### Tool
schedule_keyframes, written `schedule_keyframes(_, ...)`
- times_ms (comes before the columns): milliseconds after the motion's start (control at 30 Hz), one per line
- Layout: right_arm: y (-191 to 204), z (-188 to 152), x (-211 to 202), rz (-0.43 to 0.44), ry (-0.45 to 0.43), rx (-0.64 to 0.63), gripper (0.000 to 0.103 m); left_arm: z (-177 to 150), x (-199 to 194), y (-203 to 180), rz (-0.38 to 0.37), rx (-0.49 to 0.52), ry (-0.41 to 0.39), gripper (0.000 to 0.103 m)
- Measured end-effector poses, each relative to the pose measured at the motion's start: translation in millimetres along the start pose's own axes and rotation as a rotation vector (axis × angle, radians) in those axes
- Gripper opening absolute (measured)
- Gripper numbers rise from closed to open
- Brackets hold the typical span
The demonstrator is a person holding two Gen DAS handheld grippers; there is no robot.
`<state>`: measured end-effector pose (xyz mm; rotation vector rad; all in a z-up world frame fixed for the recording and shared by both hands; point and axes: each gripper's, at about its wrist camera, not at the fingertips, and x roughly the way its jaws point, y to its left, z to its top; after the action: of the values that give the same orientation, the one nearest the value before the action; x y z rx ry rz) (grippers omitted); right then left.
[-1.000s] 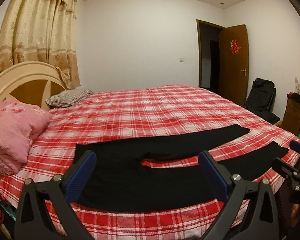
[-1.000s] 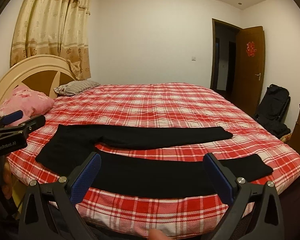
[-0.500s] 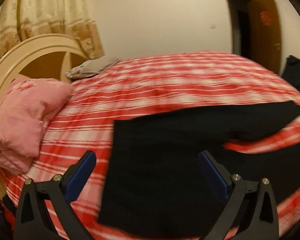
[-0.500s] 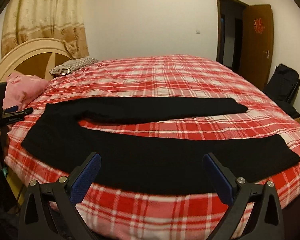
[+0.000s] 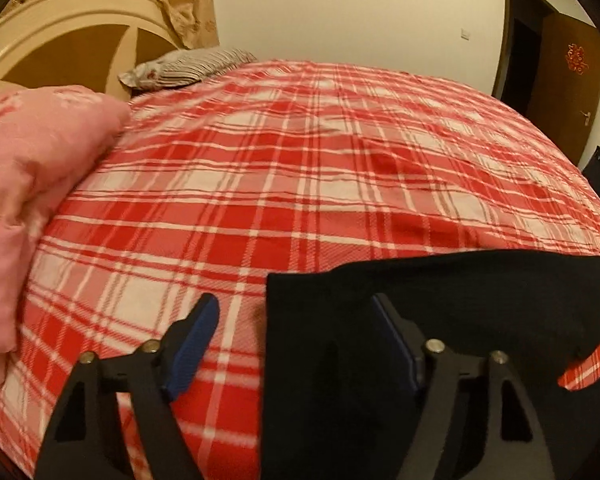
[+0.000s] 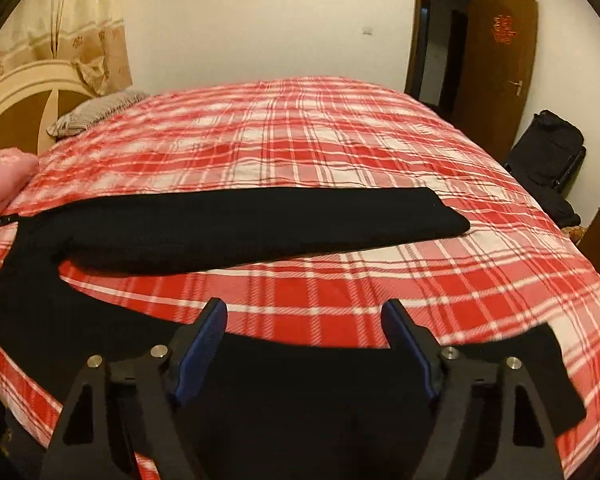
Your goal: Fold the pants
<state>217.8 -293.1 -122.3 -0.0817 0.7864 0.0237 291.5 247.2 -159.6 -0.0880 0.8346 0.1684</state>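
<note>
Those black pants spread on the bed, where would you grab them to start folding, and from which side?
Probably the near leg of the black pants, by its edge along the bed's front, coming from that side. The legs lie flat and apart, so lifting the near one over the far one stacks them. The right gripper and the left gripper, at the waist corner, hang open there.

The black pants [image 5: 440,292] run out of the left wrist view at the right and bottom edges — their legs are not seen there. In the right wrist view the near leg [image 6: 300,392] is cut by the bottom edge, the waist — by the left edge.
</note>
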Motion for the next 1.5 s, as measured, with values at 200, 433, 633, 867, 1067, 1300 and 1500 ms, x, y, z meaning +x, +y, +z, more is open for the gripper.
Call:
schedule_keyframes(200,-3,18,23,-0.053,0.035,-0.100,0.079,10,32,2,-0.019,0.034,0.077,0.053)
schedule_keyframes(433,-28,42,51,0.010,0.097,0.005,0.062,11,52,15,-0.087,-0.013,0.115,0.038)
schedule_keyframes(633,-83,71,75,-0.030,0.100,0.139,0.062,12,48,13,-0.119,-0.010,0.099,0.022)
schedule_keyframes(867,-140,100,100,-0.049,0.096,0.268,0.062,13,54,8,-0.111,0.012,0.102,0.022)
schedule_keyframes(1067,-167,109,140,-0.061,0.141,0.287,0.062,14,55,5,-0.079,0.008,0.100,0.026)
schedule_keyframes(1300,-198,119,189,-0.055,0.179,0.339,0.062,18,58,1,-0.056,0.030,0.124,0.032)
schedule_keyframes(1500,-212,123,226,-0.024,0.204,0.355,0.062,17,61,-6,-0.086,0.058,0.136,0.031)
